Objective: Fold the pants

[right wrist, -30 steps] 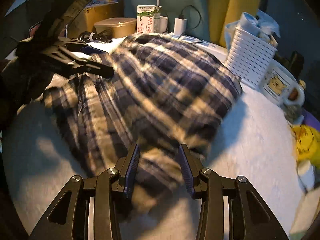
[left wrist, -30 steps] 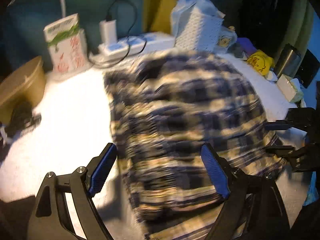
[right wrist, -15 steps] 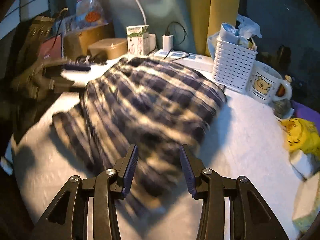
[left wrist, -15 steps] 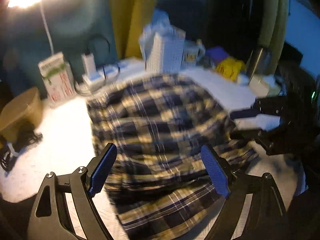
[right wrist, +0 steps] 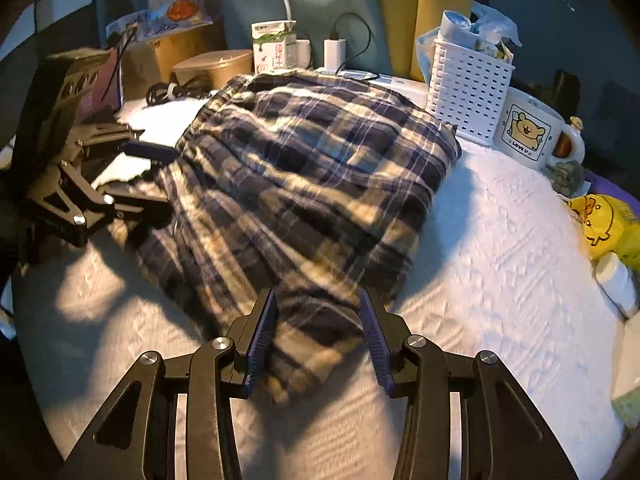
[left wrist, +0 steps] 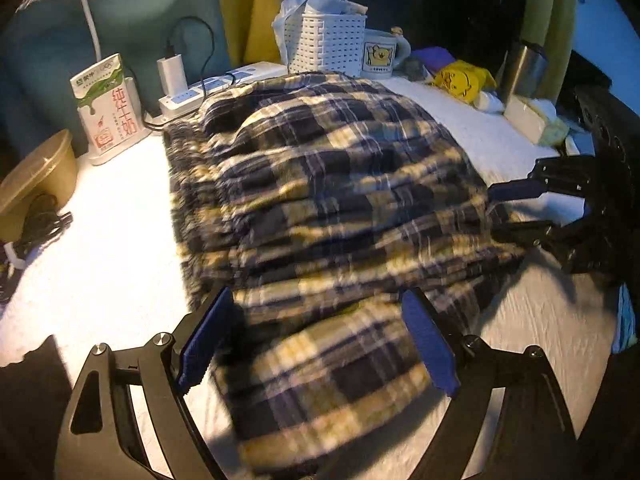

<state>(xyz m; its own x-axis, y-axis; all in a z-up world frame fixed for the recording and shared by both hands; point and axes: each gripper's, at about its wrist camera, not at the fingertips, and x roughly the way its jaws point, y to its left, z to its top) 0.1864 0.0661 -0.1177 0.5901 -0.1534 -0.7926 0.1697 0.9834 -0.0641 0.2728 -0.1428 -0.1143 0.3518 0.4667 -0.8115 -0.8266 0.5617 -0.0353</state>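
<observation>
The plaid pants (left wrist: 328,184) lie folded in a thick pile on the white towel-covered table (left wrist: 104,248). My left gripper (left wrist: 316,296) is open wide over the near flap of the pants, with cloth lying between its fingers and not pinched. In the right wrist view it shows at the pants' left edge (right wrist: 160,172). My right gripper (right wrist: 317,294) stands partly open over a corner of the pants (right wrist: 304,184); the cloth lies between the pads without clear pressure. In the left wrist view, the right gripper (left wrist: 494,213) sits at the pants' right edge.
Along the back stand a milk carton (left wrist: 106,108), a power strip with charger (left wrist: 208,84), a white slotted basket (left wrist: 328,44) and a bear mug (right wrist: 528,132). A brown lidded bowl (left wrist: 36,176) sits at the left, a yellow toy (right wrist: 604,220) at the right.
The left gripper has slid sideways along the near side, so the pants' near flap now lies between its fingers. The pants have settled. The right gripper has stayed at its corner.
</observation>
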